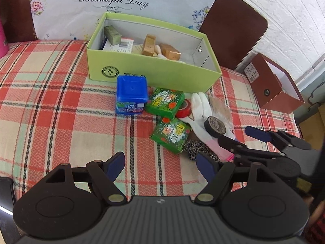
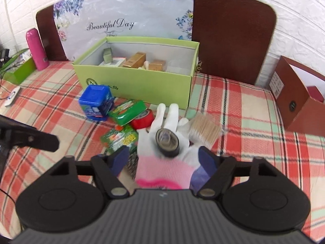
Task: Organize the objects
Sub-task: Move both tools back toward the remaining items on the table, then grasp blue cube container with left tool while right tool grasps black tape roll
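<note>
The left hand-held gripper (image 1: 160, 167) hangs with its blue-padded fingers apart over bare red, cream and mint plaid cloth (image 1: 61, 105), nothing between them. The right hand-held gripper (image 2: 164, 159) also has its fingers spread; the pink knitted cuff of a white fabric glove (image 2: 162, 142) lies between them, and the pads do not press on it. A roll of black tape (image 2: 167, 141) rests on the glove's palm. In the left wrist view the right gripper reaches in from the right, one finger just beside that roll.

Left of the glove sit two green printed cartons (image 1: 170, 137), one nearer (image 2: 119, 138) and one farther (image 1: 164, 102), with a metal scouring pad (image 1: 195, 148) beside the nearer one. A roll of red tape (image 2: 142, 119) lies between the farther carton and the glove's fingers. A bundle of pale wooden sticks (image 2: 204, 129) lies right of the glove. A blue square-lidded plastic tub (image 2: 95, 102) stands left of the cartons.

Behind them is an open light-green cardboard box (image 1: 150, 69) holding small gold and olive cartons (image 1: 149, 44). An open brown box (image 1: 274, 85) sits well off to the right, a pink flask (image 2: 36, 48) far left. A floral panel reading "Beautiful Day" (image 2: 121, 16) leans at the back.
</note>
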